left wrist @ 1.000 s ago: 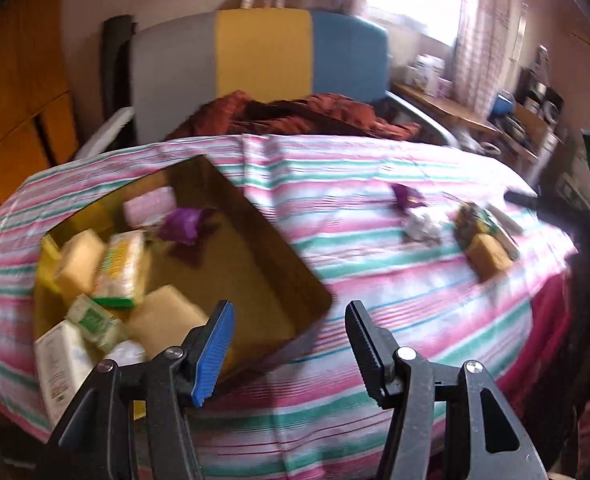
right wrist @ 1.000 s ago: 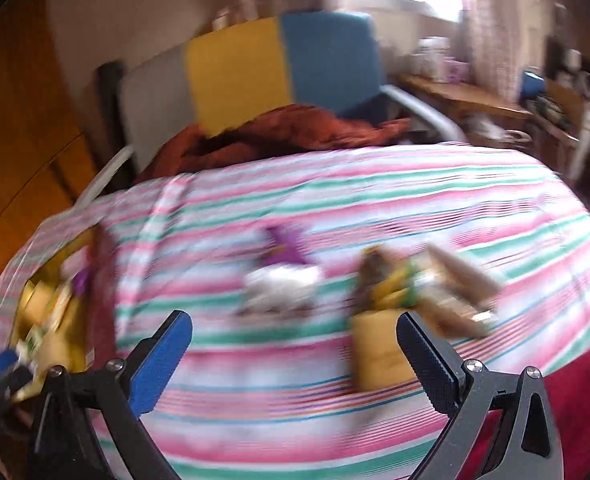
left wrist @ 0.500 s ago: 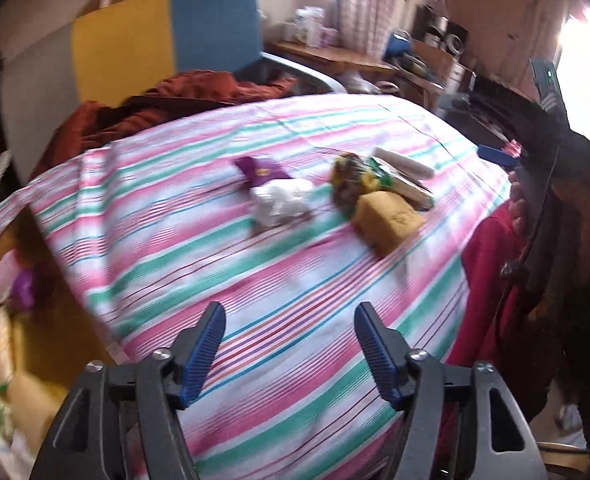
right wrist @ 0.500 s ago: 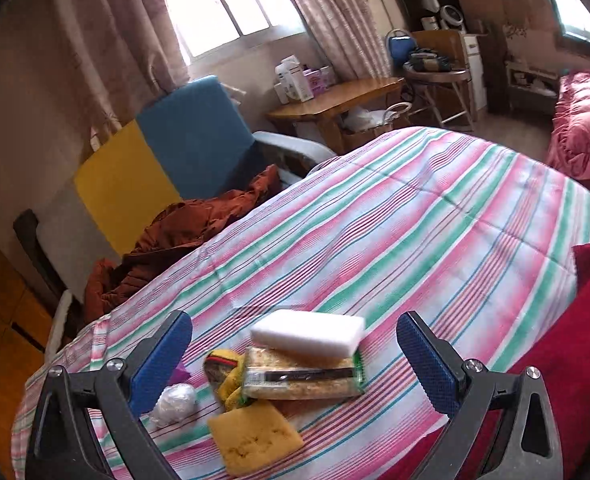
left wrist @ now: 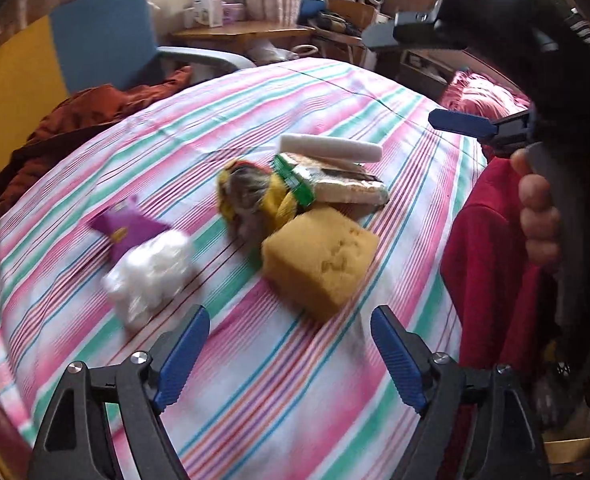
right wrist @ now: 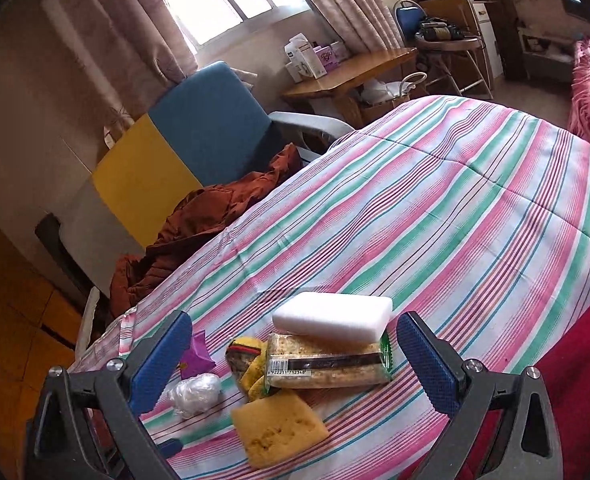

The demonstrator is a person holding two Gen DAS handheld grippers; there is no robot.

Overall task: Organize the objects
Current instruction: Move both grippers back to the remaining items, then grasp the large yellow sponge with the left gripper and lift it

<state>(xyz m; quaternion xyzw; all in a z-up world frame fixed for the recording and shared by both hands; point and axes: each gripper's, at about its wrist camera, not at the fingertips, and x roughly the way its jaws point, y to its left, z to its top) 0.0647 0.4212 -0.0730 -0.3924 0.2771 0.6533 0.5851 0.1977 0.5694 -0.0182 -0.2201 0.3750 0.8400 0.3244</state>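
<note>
Rust-brown jacket, perhaps, heaped on a blue-and-yellow chair; wooden desk beyond.

We read one text only: a barcode number, roughly 6922251712348, on the white label of the clear-wrapped packet lying under the white sponge block. Print on the boxes behind it is too small.
</note>
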